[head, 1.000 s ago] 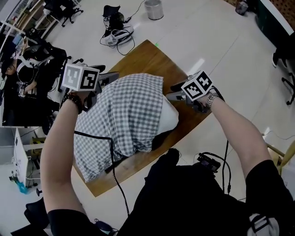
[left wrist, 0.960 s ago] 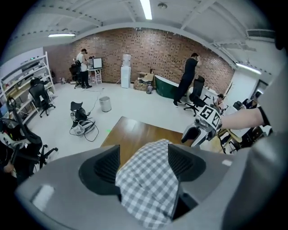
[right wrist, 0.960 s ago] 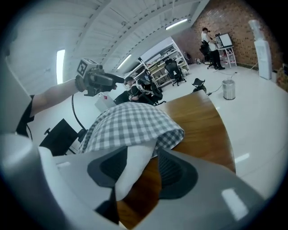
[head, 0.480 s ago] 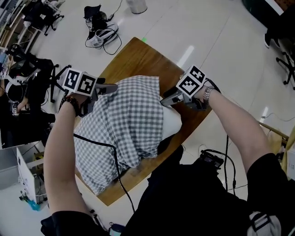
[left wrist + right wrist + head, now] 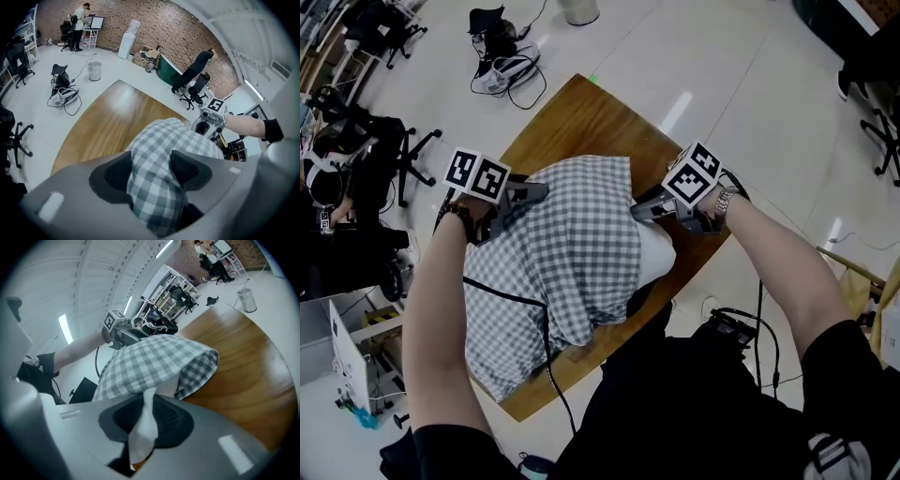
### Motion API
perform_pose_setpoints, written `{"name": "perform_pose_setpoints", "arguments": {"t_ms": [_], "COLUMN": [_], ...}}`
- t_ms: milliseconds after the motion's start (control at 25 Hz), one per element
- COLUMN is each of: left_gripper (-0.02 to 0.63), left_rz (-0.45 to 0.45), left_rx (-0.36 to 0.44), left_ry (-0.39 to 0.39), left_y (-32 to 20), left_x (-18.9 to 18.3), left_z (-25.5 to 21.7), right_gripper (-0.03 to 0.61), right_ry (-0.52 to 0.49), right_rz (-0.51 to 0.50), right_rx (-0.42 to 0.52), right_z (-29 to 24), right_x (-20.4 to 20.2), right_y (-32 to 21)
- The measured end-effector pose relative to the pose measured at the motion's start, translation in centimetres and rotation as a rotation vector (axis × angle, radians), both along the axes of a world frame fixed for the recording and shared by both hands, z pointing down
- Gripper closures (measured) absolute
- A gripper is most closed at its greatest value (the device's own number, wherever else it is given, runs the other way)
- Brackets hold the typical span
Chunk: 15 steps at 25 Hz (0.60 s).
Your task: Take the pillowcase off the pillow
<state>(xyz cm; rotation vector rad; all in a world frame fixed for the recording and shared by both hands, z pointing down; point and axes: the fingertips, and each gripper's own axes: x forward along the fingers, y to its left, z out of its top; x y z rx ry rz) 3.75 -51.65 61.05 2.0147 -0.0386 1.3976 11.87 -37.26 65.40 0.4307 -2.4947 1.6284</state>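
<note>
A pillow in a grey checked pillowcase (image 5: 572, 244) lies across the wooden table (image 5: 581, 117). Bare white pillow (image 5: 656, 258) shows at its right side, under the case's open edge. My left gripper (image 5: 530, 192) is at the case's left edge. Its jaws are closing, and a thick fold of checked cloth (image 5: 173, 140) fills the gap and touches both pads of the left gripper (image 5: 152, 168). My right gripper (image 5: 642, 208) is at the open edge, jaws closing. In the right gripper view the right gripper (image 5: 147, 416) pinches a white flap of the pillow (image 5: 143, 427) below the checked case (image 5: 154, 359).
A black cable (image 5: 520, 300) trails over the pillowcase toward me. On the floor are an office chair (image 5: 403, 150) to the left, and tangled cables and gear (image 5: 502, 70) and a bin (image 5: 577, 9) beyond the table. Bare tabletop (image 5: 112, 117) lies past the pillow.
My left gripper has moved right onto the pillowcase's left edge and taken cloth between its jaws. My right gripper has stayed at the open edge.
</note>
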Motion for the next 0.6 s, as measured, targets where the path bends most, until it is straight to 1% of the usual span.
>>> {"name": "perform_pose_setpoints", "arguments": {"t_ms": [40,120,200,280,360,600], "left_gripper": [0.361,0.442,0.521,0.576,0.594,0.598], "left_rz": [-0.003,-0.002,0.001,-0.006,-0.028,-0.139], "left_rx": [0.004,0.025,0.062,0.097,0.123,0.177], "left_ry": [0.007,0.020,0.026,0.024,0.021,0.003], "left_y": [0.2,0.2,-0.2,-0.5,-0.3,0.6], "left_x": [-0.2,-0.6,-0.9,-1.2,-1.7,-4.2], "left_z": [-0.2,-1.0,-2.0,-2.8,-3.7,-6.2], "right_gripper": [0.525,0.551,0.555,0.558,0.560,0.565], "right_ry": [0.011,0.035,0.059,0.083,0.104,0.190], "right_rz": [0.012,0.036,0.052,0.064,0.079,0.093], "right_rx": [0.016,0.051,0.079,0.112,0.150,0.271], "right_z": [-0.3,-1.1,-2.0,-2.7,-3.5,-6.6], "right_x": [0.1,0.2,0.4,0.7,1.0,0.9], "right_y": [0.1,0.3,0.4,0.7,1.5,4.0]}}
